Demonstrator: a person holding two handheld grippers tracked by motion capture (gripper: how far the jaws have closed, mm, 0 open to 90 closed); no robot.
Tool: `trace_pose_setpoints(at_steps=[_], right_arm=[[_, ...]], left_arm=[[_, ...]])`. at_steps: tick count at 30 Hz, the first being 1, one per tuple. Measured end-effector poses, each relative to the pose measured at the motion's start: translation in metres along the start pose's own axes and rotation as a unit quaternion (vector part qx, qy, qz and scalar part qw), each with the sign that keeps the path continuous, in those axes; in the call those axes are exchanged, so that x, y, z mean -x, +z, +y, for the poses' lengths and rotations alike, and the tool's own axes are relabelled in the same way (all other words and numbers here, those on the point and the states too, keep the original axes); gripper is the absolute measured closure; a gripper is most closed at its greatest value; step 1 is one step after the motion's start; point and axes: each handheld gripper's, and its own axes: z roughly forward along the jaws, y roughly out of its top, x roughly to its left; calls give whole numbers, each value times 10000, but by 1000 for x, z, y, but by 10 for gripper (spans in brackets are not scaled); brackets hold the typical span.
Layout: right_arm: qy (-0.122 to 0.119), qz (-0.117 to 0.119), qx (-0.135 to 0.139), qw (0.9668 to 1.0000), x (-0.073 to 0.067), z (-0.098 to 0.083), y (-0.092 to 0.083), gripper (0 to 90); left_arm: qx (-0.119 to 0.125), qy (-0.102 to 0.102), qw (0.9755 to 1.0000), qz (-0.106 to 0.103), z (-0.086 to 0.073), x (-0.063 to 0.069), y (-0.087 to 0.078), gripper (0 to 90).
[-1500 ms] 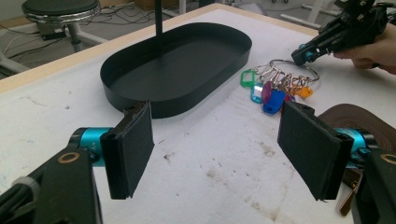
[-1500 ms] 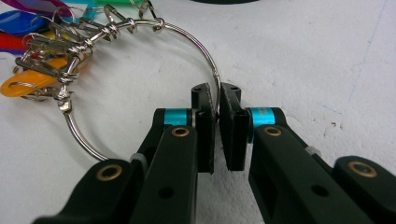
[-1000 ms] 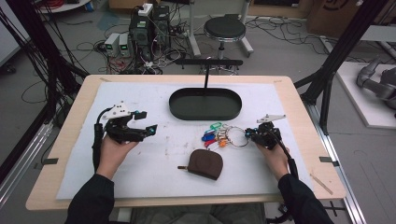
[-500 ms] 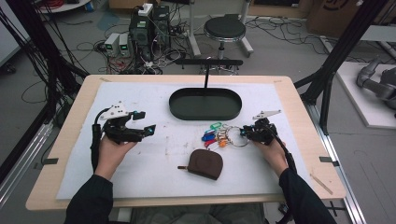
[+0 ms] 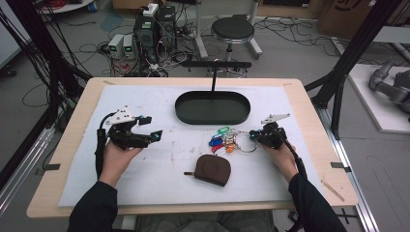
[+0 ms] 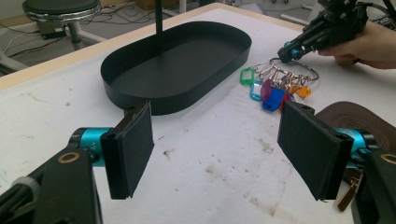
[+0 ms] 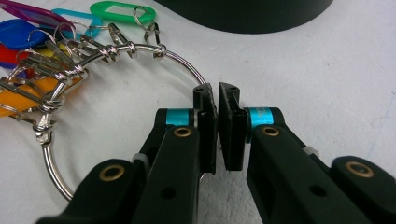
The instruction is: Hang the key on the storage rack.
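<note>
A steel key ring [image 5: 245,145] with several coloured tags [image 5: 220,137] lies on the white mat right of centre. My right gripper [image 5: 255,137] reaches it from the right. Its jaws have just been closing and now pinch the ring's wire [image 7: 184,63] between the pads of the right gripper [image 7: 218,100]. The green tag [image 7: 114,9] lies at the ring's far side. My left gripper [image 5: 151,127] is held over the left of the mat, open, with nothing between the pads of the left gripper [image 6: 217,144]. From there I see the right gripper [image 6: 286,52] at the ring [image 6: 299,74].
A black oval tray [image 5: 181,113] with an upright post stands at the back centre, close beyond the keys; its wall [image 7: 252,16] is just past the ring. A brown zip pouch [image 5: 212,169] lies in front of the keys, also by my left jaw [image 6: 359,119].
My right gripper has edged left onto the key ring and its jaws have closed on the wire. The left hand and its gripper have stayed where they were.
</note>
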Motion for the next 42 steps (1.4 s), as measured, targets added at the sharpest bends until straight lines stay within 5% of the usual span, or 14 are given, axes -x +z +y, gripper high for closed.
trace_pose_setpoints(at_steps=[5,10,20,32,42], right_arm=[[49,-69,-8,10000,-1,0,-2,875],[220,-144,332,9991,4,1,-14,879],[344,39,673,9971,4,3,-25,880],[498,607,1201,9897,-8,8,-36,874],[550,905,1188,9872,-15,8,-35,866]], left_arm=[[21,3,10000,2,0,0,-1,268],[42,-3,10000,0,0,0,-2,268],[60,-10,10000,12,0,0,-1,268],[73,10,10000,-2,1,0,-1,268],[87,11,10000,-6,1,0,-1,267]])
